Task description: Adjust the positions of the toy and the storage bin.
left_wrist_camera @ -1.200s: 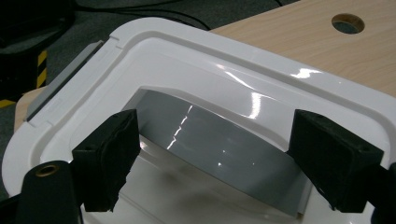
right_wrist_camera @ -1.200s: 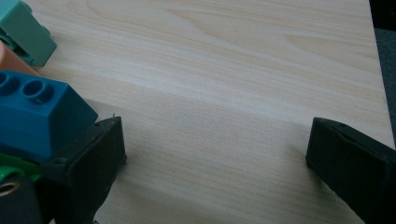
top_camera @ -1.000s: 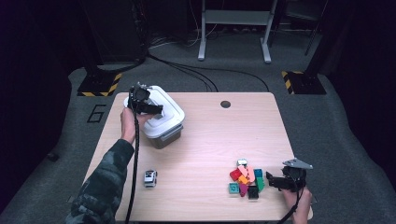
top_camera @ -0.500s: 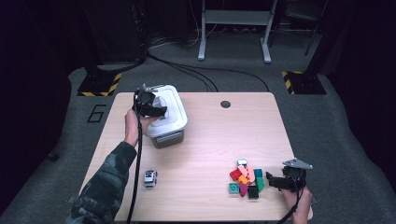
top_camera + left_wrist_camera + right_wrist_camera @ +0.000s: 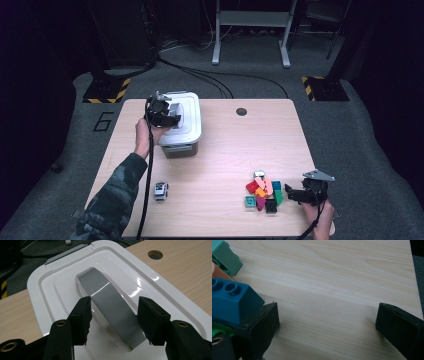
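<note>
One left gripper [image 5: 172,111] sits over the one white-lidded box [image 5: 189,131] at the table's far left, jaws just closing around its grey handle [image 5: 110,306], gaps showing. One toy car [image 5: 160,190] nearer. One brick pile [image 5: 263,191], one right gripper [image 5: 289,193] wide open beside it.

L gripper [image 5: 169,114] far out on outstretched arm, jaws angled down & just been closing, part-shut. R gripper [image 5: 291,194] low, level, jaws wide.
</note>
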{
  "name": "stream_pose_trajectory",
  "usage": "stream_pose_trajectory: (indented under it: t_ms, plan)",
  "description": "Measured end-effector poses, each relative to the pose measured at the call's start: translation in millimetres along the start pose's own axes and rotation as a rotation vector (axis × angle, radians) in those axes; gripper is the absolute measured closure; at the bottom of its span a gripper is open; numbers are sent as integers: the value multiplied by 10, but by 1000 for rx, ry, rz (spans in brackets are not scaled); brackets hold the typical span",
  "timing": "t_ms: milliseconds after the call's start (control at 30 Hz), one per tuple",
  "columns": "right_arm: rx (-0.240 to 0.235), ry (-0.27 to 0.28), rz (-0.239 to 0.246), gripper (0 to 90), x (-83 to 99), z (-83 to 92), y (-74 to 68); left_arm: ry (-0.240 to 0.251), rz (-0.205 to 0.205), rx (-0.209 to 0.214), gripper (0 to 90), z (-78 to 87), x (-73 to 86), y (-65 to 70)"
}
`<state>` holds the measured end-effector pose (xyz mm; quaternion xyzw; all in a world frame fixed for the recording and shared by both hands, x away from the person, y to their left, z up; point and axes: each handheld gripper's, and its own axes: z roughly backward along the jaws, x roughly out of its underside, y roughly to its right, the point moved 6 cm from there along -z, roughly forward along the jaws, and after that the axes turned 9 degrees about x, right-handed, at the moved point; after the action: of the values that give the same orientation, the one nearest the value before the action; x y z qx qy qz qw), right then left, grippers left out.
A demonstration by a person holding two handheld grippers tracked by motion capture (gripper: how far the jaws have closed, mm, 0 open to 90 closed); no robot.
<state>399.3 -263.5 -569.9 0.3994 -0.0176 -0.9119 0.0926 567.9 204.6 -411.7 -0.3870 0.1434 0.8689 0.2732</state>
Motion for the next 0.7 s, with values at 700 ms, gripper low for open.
stream_pose_trajectory:
  t_ms: [700]
  plan:
    - [1,2,-2,45,-1,0,1,-5,40,62,596,-103,-43,-8]
